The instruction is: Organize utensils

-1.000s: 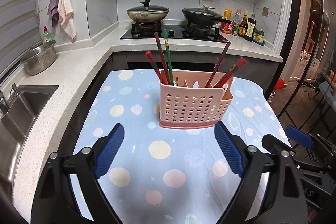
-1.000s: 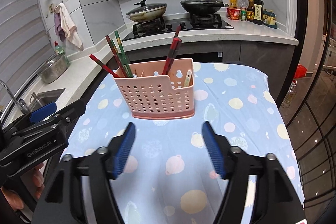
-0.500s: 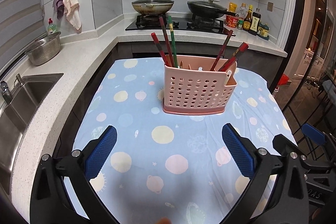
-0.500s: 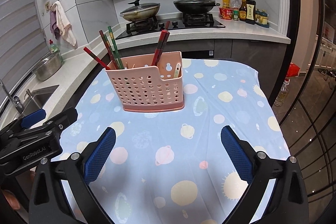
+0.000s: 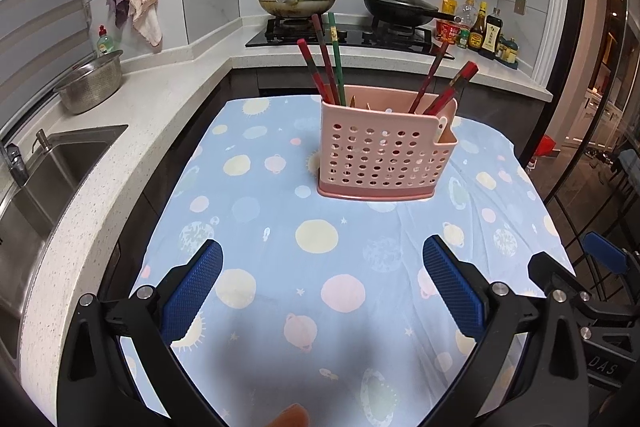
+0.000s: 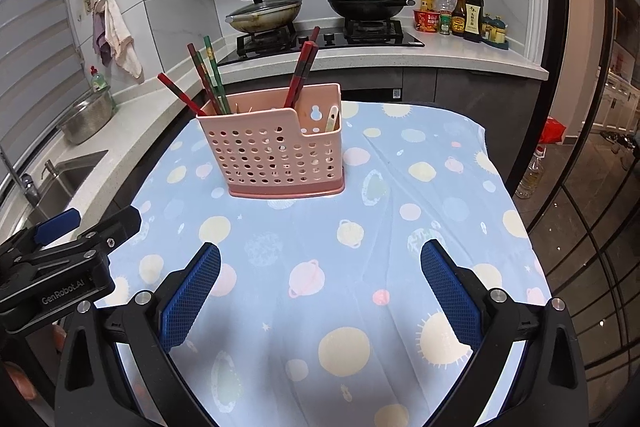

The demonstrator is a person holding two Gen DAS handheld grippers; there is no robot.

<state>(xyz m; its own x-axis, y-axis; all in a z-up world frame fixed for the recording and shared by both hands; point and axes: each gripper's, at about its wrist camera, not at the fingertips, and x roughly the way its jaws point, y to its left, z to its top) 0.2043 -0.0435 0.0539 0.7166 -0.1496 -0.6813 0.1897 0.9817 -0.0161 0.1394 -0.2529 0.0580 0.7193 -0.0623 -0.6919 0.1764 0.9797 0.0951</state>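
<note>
A pink perforated utensil holder (image 5: 384,151) stands upright on the table with the blue planet-print cloth (image 5: 316,267); it also shows in the right wrist view (image 6: 280,151). Red and green chopsticks (image 5: 326,61) lean in its left part and red ones (image 5: 444,83) in its right part. A pale spoon (image 6: 331,119) sits in the small side compartment. My left gripper (image 5: 322,259) is open and empty, well short of the holder. My right gripper (image 6: 320,261) is open and empty, also short of it. Each gripper appears at the other's side.
An L-shaped counter holds a sink (image 5: 48,171) and a steel colander (image 5: 90,83) on the left. The stove with two lidded pans (image 5: 298,1) and sauce bottles (image 5: 480,31) is behind. The floor drops off at the table's right edge (image 6: 516,211).
Both grippers have pulled back from the holder and risen a little. The right gripper's jaws have opened wider than one second ago. The holder has not moved.
</note>
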